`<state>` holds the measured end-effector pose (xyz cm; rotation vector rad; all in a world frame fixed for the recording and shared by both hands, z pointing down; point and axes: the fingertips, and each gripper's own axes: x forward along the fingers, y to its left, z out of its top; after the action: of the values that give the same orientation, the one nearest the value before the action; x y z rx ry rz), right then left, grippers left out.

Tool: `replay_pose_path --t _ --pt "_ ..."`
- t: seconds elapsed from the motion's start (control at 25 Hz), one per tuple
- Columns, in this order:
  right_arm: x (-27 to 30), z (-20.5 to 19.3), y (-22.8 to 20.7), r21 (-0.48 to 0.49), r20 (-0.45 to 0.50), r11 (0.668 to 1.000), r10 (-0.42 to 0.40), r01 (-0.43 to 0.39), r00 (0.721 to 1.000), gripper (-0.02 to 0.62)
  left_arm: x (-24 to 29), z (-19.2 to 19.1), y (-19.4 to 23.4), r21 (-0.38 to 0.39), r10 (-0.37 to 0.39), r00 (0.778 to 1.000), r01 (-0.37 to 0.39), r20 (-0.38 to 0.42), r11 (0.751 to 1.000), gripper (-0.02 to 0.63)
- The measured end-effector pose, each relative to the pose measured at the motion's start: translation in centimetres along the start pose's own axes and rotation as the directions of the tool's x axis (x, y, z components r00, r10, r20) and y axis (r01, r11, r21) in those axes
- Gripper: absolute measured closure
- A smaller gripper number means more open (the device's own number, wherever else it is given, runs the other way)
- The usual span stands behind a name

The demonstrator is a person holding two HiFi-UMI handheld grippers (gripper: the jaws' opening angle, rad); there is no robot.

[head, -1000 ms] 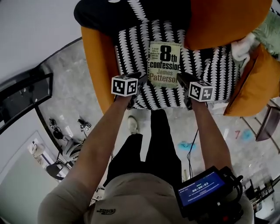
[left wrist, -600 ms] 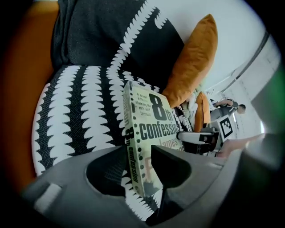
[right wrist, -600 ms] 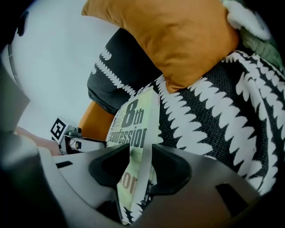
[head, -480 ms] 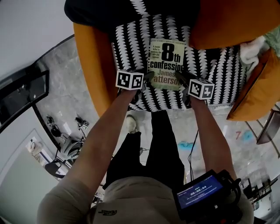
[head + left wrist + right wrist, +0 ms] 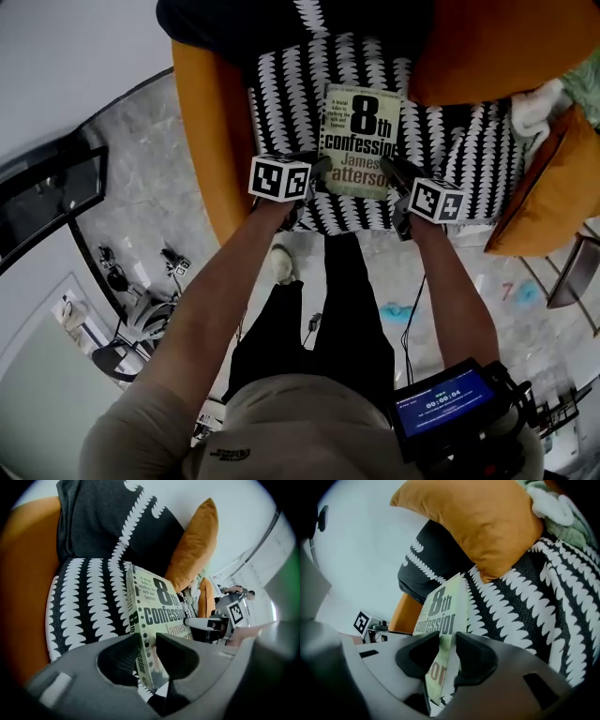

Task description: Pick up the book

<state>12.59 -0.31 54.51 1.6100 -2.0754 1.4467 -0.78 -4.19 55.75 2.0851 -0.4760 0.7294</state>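
The book [image 5: 361, 141], a pale green paperback, lies on the black-and-white patterned seat cushion [image 5: 281, 103] of an orange armchair [image 5: 202, 141]. My left gripper [image 5: 319, 173] is at the book's near left corner and my right gripper [image 5: 389, 169] at its near right corner. In the left gripper view the book's spine [image 5: 140, 634] stands between the jaws of the left gripper [image 5: 146, 641], which are closing with both pads against it. The right gripper view shows the book's [image 5: 440, 611] edge between the right gripper's [image 5: 447, 641] closing jaws, pads touching both faces.
An orange pillow [image 5: 497, 47] leans on the seat to the right of the book, and a dark patterned cushion [image 5: 234, 23] lies behind it. White and green cloth [image 5: 539, 98] sits at the far right. The person's legs and a chest-mounted screen [image 5: 450, 408] are below.
Both grippers have slid forward onto the book's near corners, and their jaws have narrowed around it. The book has stayed on the seat.
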Motion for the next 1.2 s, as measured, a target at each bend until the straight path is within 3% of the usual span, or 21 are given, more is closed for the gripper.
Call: replay_pose_path --t 0.4,0.68,0.92,1.2 --pt "-1.8 0.8 3.1 -0.024 0.058 1.000 -0.004 0.006 0.998 0.482 -3.2 0.0 -1.2 0.002 -0.002 0.999 0.002 0.055 1.000 0.492" --pt "2.1 -0.6 -3.1 -0.055 0.077 0.998 0.039 -0.035 0.996 0.485 3.2 -1.8 1.7 -0.011 0.032 0.997 -0.031 0.076 0.999 0.493" --pt "0.9 -0.1 -1.7 -0.078 0.106 0.995 0.066 -0.058 0.992 0.488 1.6 -1.7 0.7 -0.012 0.055 0.991 -0.054 0.119 0.998 0.493" --pt "1.9 -0.7 -3.4 -0.084 0.123 0.993 0.092 -0.082 0.988 0.489 3.2 -1.9 1.5 -0.017 0.079 0.987 -0.077 0.143 0.997 0.494"
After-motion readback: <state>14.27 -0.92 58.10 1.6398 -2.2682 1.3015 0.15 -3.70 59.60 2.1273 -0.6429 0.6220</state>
